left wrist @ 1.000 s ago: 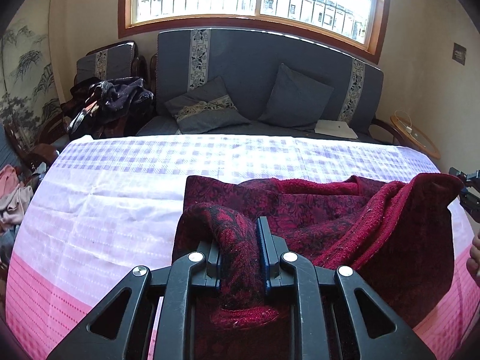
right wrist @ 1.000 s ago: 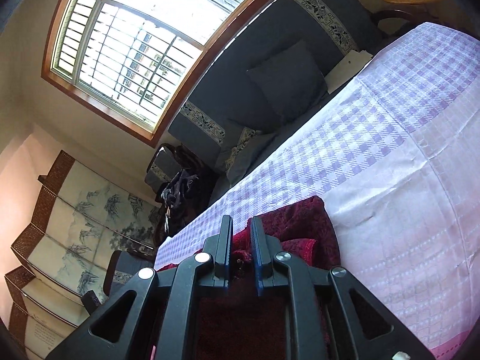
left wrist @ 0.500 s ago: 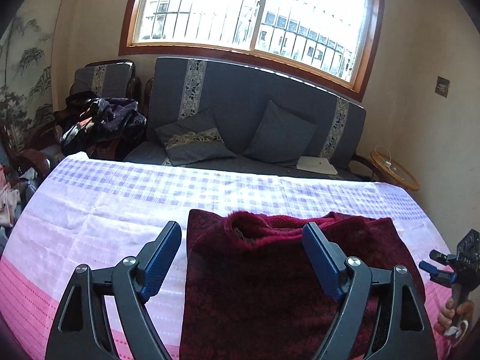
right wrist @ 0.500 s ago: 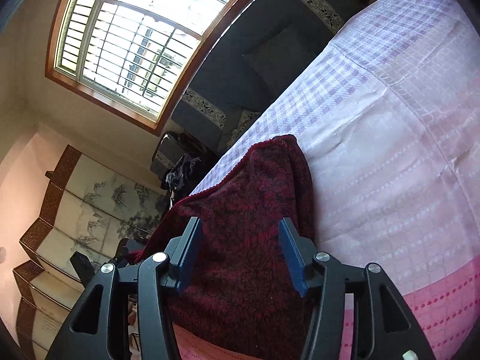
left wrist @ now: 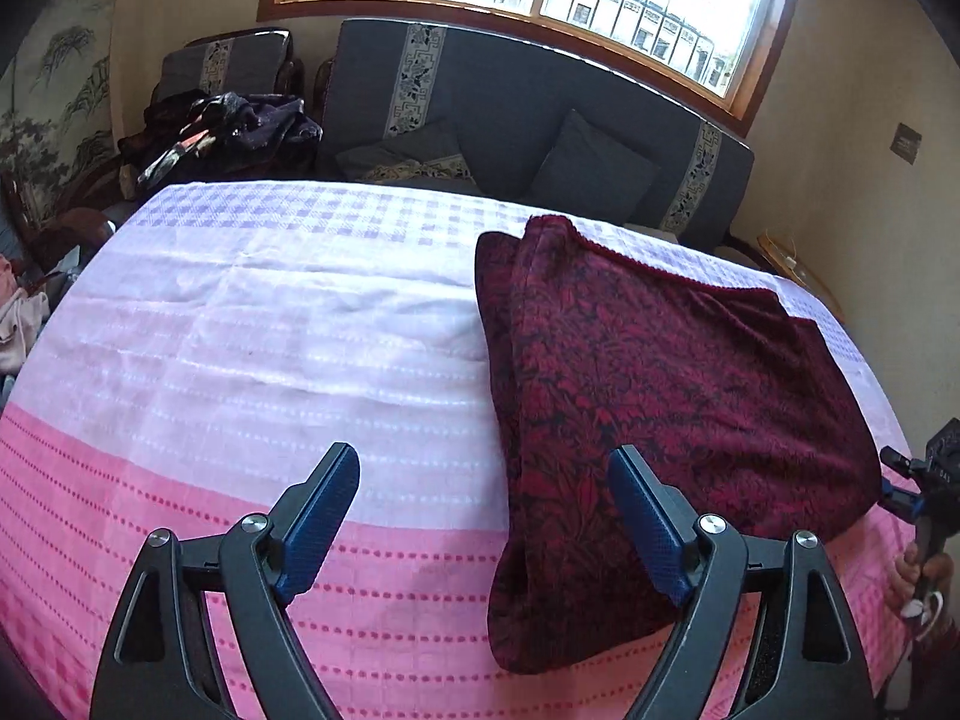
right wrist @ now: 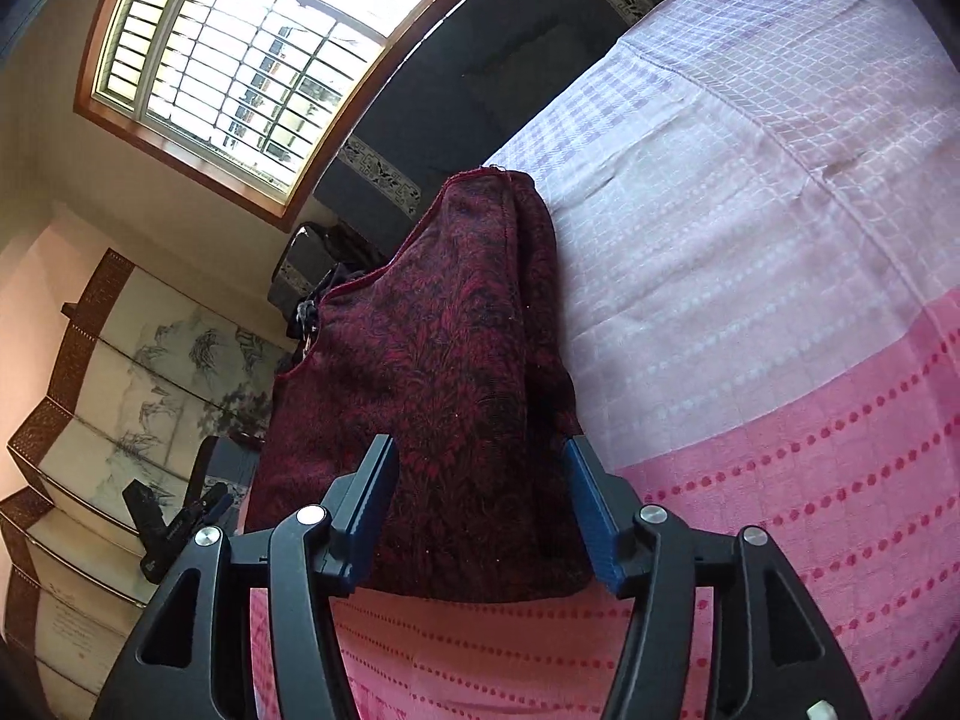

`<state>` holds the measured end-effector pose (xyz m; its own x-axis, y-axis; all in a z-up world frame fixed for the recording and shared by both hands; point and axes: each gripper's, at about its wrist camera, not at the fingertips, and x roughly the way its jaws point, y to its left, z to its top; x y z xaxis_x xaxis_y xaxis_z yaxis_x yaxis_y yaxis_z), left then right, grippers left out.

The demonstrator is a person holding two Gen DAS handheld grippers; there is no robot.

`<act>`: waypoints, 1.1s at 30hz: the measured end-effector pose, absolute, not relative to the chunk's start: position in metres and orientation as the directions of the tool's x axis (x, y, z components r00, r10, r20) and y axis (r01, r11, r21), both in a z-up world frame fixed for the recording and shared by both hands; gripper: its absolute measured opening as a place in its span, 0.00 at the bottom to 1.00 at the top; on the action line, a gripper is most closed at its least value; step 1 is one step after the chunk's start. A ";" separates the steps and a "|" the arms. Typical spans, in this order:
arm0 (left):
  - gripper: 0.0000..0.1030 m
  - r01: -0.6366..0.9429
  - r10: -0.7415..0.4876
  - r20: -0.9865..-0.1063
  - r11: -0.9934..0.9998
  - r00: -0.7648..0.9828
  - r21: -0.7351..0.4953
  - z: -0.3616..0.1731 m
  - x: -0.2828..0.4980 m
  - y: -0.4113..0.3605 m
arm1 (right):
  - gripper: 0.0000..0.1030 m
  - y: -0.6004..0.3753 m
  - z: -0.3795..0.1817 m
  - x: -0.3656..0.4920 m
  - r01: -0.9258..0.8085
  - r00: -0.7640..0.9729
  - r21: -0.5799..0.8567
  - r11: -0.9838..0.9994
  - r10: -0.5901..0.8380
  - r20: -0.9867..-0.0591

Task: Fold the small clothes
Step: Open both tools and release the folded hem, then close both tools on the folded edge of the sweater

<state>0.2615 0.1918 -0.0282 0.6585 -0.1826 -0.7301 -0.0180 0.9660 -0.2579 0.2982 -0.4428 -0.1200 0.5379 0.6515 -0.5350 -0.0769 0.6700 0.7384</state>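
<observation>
A dark red patterned garment [left wrist: 648, 396] lies folded flat on the pink, white and lilac tablecloth [left wrist: 288, 348]. It also shows in the right wrist view [right wrist: 444, 384]. My left gripper [left wrist: 483, 510] is open and empty, hovering over the garment's near left edge. My right gripper [right wrist: 480, 510] is open and empty, just above the garment's near end. The right gripper also shows at the right edge of the left wrist view [left wrist: 918, 492], beside the garment's right edge.
A grey sofa [left wrist: 516, 114] with cushions stands behind the table under a window. A heap of dark clothes [left wrist: 222, 132] lies on a chair at the far left. A painted folding screen [right wrist: 108, 420] stands at the left of the right wrist view.
Both grippers were shut on the red garment a second ago; both have let go, opened and drawn back. The garment now lies flat and folded on the cloth.
</observation>
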 end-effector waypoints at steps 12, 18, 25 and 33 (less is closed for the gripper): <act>0.09 0.053 -0.323 -0.768 0.934 0.554 -0.354 -0.055 0.269 0.170 | 0.20 -0.426 -0.119 0.302 -0.104 0.506 0.720 0.686 0.660 -0.555; 0.08 0.054 -0.307 -0.752 0.939 0.584 -0.341 -0.038 0.241 0.170 | 0.11 -0.432 -0.117 0.299 -0.093 0.485 0.735 0.671 0.675 -0.556; 0.08 0.076 -0.291 -0.743 0.948 0.603 -0.309 -0.055 0.220 0.173 | 0.10 -0.443 -0.127 0.285 -0.085 0.444 0.689 0.719 0.647 -0.620; 0.18 0.027 -0.204 -0.724 0.968 0.659 -0.248 -0.030 0.220 0.181 | 0.12 -0.446 -0.139 0.284 -0.073 0.438 0.723 0.687 0.673 -0.596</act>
